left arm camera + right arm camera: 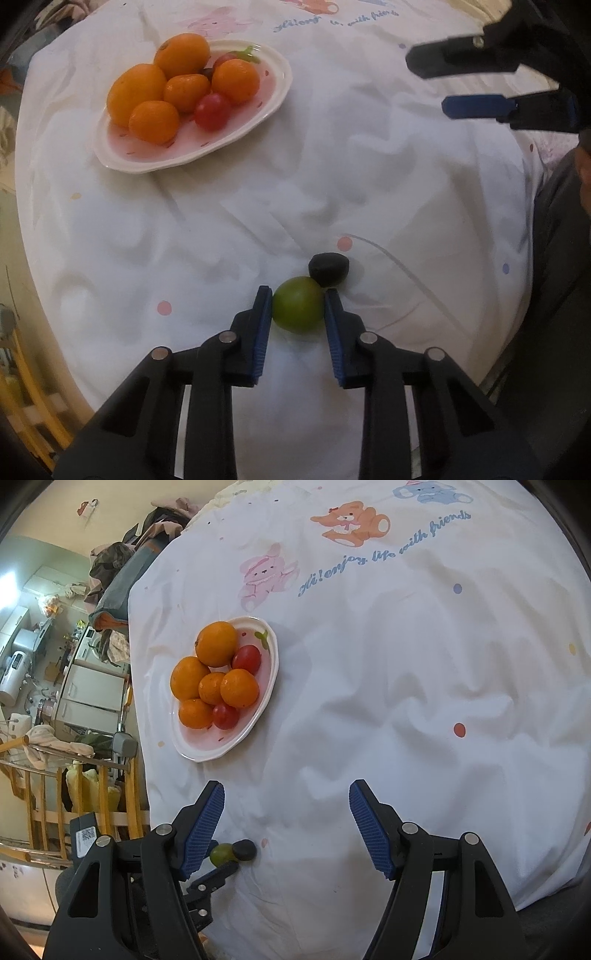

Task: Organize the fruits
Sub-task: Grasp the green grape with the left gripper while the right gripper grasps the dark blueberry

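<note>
**Gripping the green fruit for transfer to the plate**

We have the left gripper set around the green fruit, which lies on the cloth between the two blue pads. Both pads sit at the fruit's sides; contact looks made or very nearly made, so we judge the grip closing, not yet firm. A dark fruit touches the green one just beyond the fingertips.

We close squarely across the widest part, since a round, smooth fruit can squirt forward. We lift straight up so the dark fruit is not dragged or rolled.

The plate, well ahead and left of the fingers, already holds oranges and red fruits; we aim for its bare near side.

The right gripper hangs wide open, holding nothing, above the cloth.
</note>
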A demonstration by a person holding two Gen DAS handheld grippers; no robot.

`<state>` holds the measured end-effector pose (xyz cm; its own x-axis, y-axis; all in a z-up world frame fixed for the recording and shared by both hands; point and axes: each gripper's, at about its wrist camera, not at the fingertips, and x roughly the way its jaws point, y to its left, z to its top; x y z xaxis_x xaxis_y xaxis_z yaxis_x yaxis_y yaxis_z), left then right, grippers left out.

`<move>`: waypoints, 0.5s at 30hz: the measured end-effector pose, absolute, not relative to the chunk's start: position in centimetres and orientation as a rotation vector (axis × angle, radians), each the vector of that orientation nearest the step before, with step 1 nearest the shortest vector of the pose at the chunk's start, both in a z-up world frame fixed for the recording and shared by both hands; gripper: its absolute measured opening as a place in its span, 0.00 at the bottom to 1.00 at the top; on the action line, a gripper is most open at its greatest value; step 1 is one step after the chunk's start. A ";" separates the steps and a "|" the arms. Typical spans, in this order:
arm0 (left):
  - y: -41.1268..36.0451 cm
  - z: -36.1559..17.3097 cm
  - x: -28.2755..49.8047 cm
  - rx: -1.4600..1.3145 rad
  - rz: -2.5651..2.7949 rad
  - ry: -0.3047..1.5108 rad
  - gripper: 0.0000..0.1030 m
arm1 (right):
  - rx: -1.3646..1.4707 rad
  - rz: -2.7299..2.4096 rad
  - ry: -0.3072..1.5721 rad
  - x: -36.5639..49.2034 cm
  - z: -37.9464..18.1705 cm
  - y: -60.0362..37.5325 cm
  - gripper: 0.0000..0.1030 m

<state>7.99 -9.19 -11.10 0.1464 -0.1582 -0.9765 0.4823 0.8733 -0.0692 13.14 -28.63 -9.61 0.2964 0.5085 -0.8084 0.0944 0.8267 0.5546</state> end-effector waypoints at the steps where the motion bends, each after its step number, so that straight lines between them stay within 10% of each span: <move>1: -9.0 -10.9 7.9 0.285 -0.475 1.346 0.24 | 0.567 0.294 1.257 13.2 -9.6 -28.6 0.71; 15: -0.9 -4.4 10.2 -0.082 -0.217 1.172 0.24 | 0.413 0.433 1.336 12.5 -10.7 -23.9 0.62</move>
<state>10.17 -0.93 -4.44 0.3700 -0.2119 -0.9045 0.1264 0.9761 -0.1769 12.49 -23.94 -10.70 0.1777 0.5242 -0.8329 -0.0646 0.8507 0.5216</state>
